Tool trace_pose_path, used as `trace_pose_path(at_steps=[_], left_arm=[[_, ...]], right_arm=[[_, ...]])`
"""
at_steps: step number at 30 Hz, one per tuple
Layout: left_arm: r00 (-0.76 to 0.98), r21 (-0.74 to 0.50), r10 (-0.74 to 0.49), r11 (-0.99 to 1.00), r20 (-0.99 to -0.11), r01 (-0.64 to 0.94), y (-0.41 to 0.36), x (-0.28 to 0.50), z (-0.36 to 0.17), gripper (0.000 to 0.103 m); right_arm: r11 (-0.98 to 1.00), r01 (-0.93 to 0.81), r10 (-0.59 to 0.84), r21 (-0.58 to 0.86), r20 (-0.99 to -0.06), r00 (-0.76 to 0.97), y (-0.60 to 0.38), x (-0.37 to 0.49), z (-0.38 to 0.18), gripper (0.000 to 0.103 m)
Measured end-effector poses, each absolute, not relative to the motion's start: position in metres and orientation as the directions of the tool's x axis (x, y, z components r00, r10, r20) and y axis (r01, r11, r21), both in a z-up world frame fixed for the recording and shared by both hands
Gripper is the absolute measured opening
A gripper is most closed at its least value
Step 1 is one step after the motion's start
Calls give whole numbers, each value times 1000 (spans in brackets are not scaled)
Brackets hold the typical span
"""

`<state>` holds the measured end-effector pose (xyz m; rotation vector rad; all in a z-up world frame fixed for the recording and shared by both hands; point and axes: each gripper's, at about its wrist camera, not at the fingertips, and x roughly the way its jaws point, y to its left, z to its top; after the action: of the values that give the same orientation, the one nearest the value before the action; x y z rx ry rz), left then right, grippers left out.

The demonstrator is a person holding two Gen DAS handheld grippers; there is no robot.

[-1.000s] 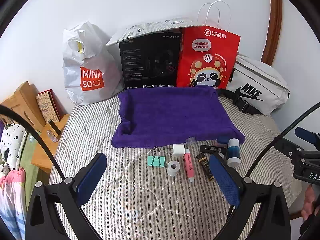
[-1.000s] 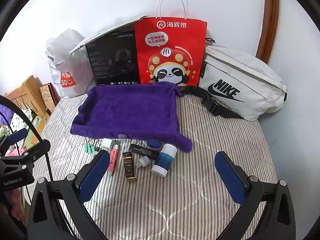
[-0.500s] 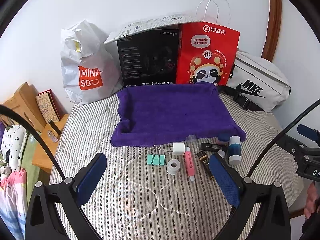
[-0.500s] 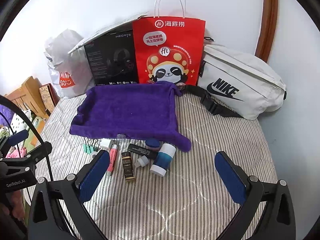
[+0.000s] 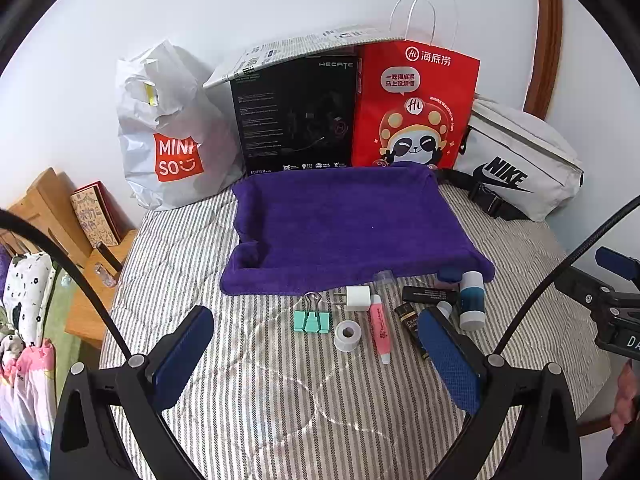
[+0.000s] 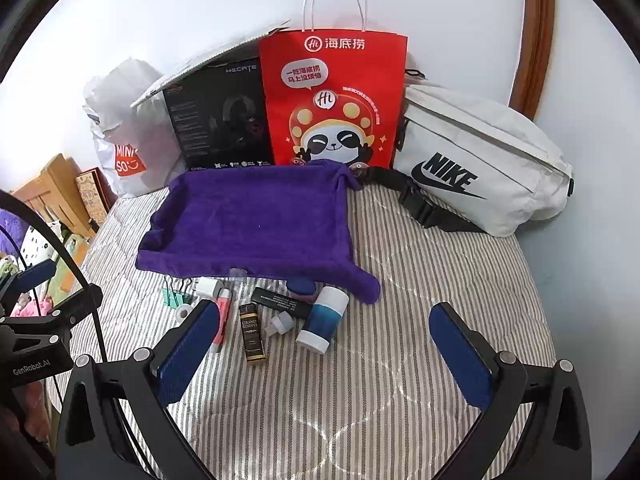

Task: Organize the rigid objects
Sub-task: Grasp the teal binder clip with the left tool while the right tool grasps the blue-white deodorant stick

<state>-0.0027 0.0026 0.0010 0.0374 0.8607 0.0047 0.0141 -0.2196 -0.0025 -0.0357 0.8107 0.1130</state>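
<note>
Nothing grabbed yet: left claw (image 5: pixel 316 354) and right claw (image 6: pixel 334 354) both hang wide over the bed. The binder clip (image 5: pixel 311 322), highlighter (image 5: pixel 379 326) and bottle (image 6: pixel 323 318) sit by the purple towel's (image 5: pixel 344 220) front edge, so next is probably picking one.

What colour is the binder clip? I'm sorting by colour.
Mint green binder clip with silver wire handles; clearest in the left wrist view.

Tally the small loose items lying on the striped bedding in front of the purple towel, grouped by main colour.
White: 3 (charger plug, tape roll, small bottle)
Black: 2 (black tube, Grand Reserve box)
Blue: 2 (blue-and-white bottle, blue lid)
Mint green: 1 (binder clip)
Pink: 1 (highlighter)
Clear: 1 (clear cap)
Total: 10
</note>
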Motion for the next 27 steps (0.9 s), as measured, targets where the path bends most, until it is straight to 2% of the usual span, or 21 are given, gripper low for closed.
trace_pose_path(at_steps=[9,27], left_arm=[[641,36,19,999,-767,13,9,10,-17,103],[542,-1,-11,1000,-840,19,45,60,-125,100]], right_arm=[[993,-115,88,15,-743,664,-223,24,-14,103],[996,-84,60,12,-801,596,-244,46,-61,103]])
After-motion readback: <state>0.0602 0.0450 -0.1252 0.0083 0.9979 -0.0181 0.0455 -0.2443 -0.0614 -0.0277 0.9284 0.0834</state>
